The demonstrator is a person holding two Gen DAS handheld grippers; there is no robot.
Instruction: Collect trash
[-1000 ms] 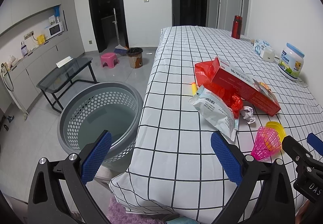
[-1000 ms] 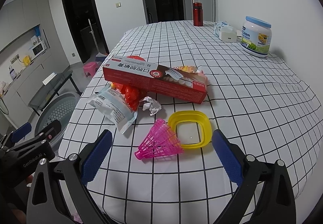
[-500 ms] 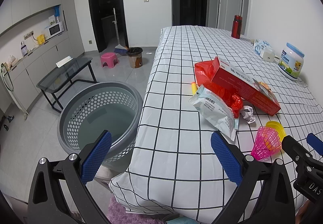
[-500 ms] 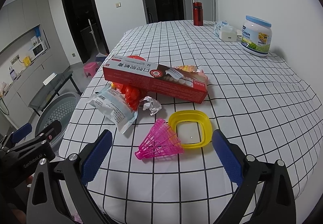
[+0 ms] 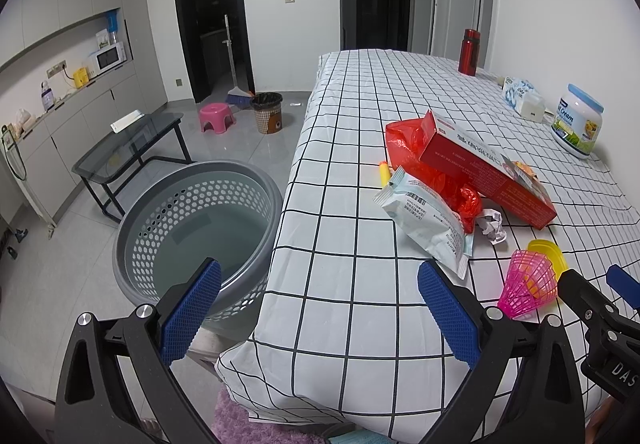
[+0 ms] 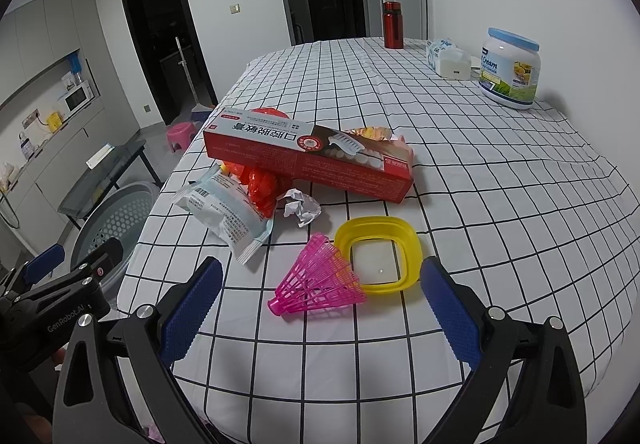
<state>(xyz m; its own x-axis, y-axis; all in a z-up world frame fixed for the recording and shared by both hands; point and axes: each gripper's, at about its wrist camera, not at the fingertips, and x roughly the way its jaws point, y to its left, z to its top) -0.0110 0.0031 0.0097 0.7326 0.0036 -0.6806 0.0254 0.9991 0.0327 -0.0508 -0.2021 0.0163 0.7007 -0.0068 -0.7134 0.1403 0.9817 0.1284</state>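
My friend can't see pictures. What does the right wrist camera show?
The open right gripper hovers over a checked table, facing a pink shuttlecock that touches a yellow lid. Behind lie crumpled paper, a white packet and a red box.

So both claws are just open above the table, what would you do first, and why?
Probably ease the right gripper forward and down onto the pink shuttlecock. It lies on its side right between the open jaws, the nearest piece of litter, touching the yellow lid. The grey basket waits empty beside the table.
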